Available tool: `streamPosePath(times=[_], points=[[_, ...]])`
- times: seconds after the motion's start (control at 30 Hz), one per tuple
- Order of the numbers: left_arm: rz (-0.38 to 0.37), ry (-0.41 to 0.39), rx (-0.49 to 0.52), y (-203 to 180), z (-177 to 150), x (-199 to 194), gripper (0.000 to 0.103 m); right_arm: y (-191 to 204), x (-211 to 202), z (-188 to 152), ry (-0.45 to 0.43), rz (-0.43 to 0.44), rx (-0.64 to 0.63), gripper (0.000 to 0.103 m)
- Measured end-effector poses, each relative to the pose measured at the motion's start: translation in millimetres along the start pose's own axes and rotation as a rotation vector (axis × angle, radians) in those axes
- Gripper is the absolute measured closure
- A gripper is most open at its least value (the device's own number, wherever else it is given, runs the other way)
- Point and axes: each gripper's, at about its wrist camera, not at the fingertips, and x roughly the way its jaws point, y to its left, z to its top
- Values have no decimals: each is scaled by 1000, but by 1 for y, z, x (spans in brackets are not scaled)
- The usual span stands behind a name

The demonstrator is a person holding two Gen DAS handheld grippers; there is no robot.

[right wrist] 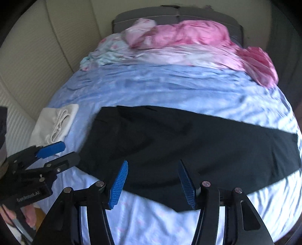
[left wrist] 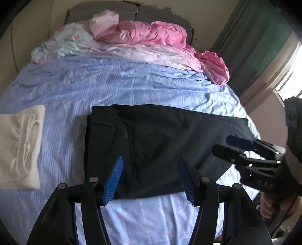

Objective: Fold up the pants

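Note:
Dark pants (left wrist: 151, 147) lie flat and folded across the blue sheet (left wrist: 113, 84) near the bed's front edge; the right wrist view shows them (right wrist: 188, 147) reaching toward the right side. My left gripper (left wrist: 150, 181) hovers over their near hem, jaws apart, nothing between the blue pads (left wrist: 113, 181). My right gripper (right wrist: 152, 184) is open over the near hem further right, also with nothing in it. Each wrist view catches the other one from the side: the right gripper (left wrist: 232, 148) over the pants' right end, the left gripper (right wrist: 58, 154) just off their left edge.
A folded white garment (left wrist: 20, 147) (right wrist: 54, 120) lies on the bed's left side. Crumpled pink bedding (left wrist: 151, 34) and a pale floral sheet (left wrist: 64, 39) are heaped by the grey headboard (right wrist: 188, 17). A cream wall (right wrist: 37, 47) runs along the left, green curtains (left wrist: 254, 37) and a window on the right.

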Motion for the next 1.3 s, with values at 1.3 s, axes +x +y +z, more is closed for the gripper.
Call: streamPosePath(times=[1.3], points=[[-256,142,-193,156,102,166,57,58,190,81,154,-5,104,47]])
